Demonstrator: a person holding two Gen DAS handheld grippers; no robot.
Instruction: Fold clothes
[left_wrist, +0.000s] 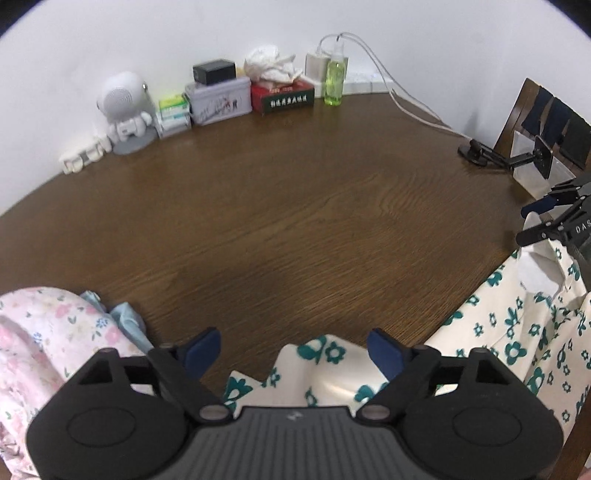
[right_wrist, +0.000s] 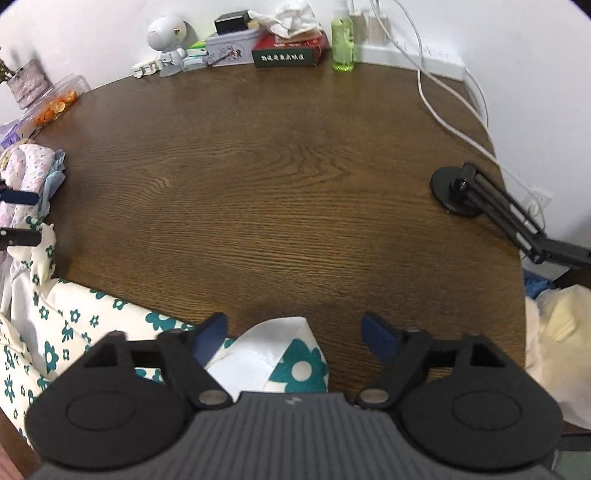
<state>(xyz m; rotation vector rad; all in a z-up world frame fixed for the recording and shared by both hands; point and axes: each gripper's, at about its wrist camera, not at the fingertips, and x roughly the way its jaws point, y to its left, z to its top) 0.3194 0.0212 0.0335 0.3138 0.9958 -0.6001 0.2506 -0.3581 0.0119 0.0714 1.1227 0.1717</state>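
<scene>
so both claws gape — left gripper (left_wrist: 294, 347), right gripper (right_wrist: 294, 330) — shirt (left_wrist: 517, 332) corners between pads, ungripped; shirt could slide off table (left_wrist: 295, 206) edge.

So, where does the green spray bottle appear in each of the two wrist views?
Left wrist view: green spray bottle stands at the top, right of centre, against the wall.
Right wrist view: it is at the top edge, right of centre.
Shared landmark: the red tissue box stands just left of it in both.
</scene>
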